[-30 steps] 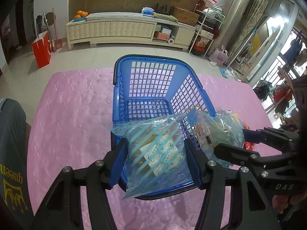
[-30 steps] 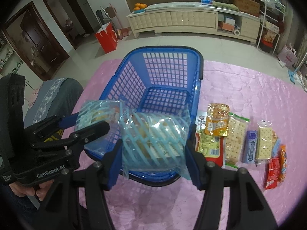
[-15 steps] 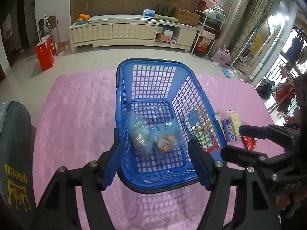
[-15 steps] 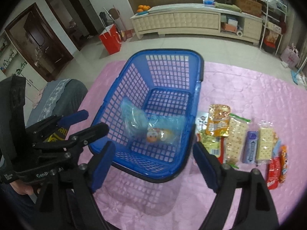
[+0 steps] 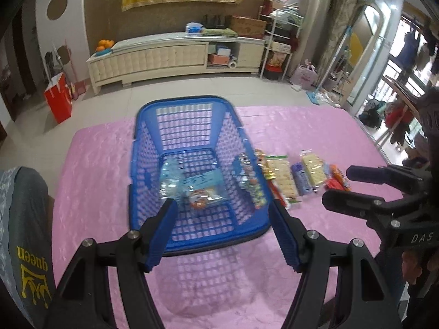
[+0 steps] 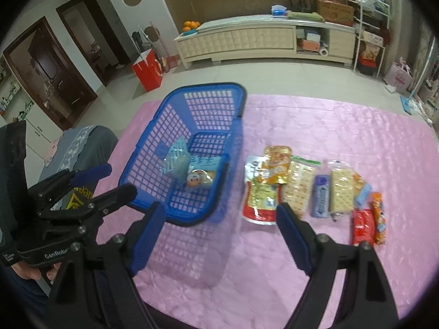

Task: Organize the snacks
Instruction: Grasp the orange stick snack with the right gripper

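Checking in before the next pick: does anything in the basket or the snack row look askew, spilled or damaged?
Nothing spilled or torn. The two bags lie loosely in the blue basket, the striped bag leaning against its side wall. In the snack row a few packets overlap, otherwise tidy.

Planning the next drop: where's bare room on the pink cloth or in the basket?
Free: pink cloth beyond the snack row, the strip before the blue basket, and the basket's far half. Crowded: between basket and snack row; near basket floor holds the clear bag.
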### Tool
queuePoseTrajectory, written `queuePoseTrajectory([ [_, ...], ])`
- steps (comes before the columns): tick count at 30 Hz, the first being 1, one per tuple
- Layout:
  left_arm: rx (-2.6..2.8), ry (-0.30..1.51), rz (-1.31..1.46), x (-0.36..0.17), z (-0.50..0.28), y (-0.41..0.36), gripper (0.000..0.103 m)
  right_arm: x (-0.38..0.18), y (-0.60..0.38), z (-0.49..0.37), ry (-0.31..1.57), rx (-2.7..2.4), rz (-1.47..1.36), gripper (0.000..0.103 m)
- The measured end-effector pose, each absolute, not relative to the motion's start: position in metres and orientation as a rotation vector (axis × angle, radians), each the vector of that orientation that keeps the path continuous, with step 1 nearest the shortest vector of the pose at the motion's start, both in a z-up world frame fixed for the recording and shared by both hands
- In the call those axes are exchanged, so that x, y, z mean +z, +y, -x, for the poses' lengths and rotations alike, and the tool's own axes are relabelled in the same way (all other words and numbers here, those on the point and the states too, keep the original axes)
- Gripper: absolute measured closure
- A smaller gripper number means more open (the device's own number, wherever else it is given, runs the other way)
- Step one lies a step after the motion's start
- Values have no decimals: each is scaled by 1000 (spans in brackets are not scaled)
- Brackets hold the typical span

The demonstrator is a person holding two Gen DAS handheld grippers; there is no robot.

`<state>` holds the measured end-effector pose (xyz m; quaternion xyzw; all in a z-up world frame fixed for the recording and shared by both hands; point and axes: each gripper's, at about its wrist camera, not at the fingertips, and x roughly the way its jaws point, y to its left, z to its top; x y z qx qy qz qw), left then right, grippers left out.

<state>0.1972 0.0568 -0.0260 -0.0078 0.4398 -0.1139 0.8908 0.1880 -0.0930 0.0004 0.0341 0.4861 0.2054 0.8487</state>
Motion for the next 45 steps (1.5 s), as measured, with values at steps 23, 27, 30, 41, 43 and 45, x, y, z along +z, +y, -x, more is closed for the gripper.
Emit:
queuePoseTrajectory([
  [23,-372,971,-124,-46,-208,-111,27,-26,-251,-171,1046,268,-139,17],
  [27,-390,1011,-143,-63,-217,-139,27,-42,-276,-175,1070,237,-160,17],
  [30,-399,1041,-153,-77,-221,-155,27,-59,-291,-182,1103,223,-179,17],
  [41,-379,1145,-98,-127,-251,-177,27,-112,-316,-220,1148,181,-85,17],
  [43,-379,1162,-89,-136,-258,-179,27,-122,-315,-229,1150,181,-51,17],
  [45,-375,1167,-75,-142,-264,-181,27,-131,-316,-239,1146,169,-12,17],
])
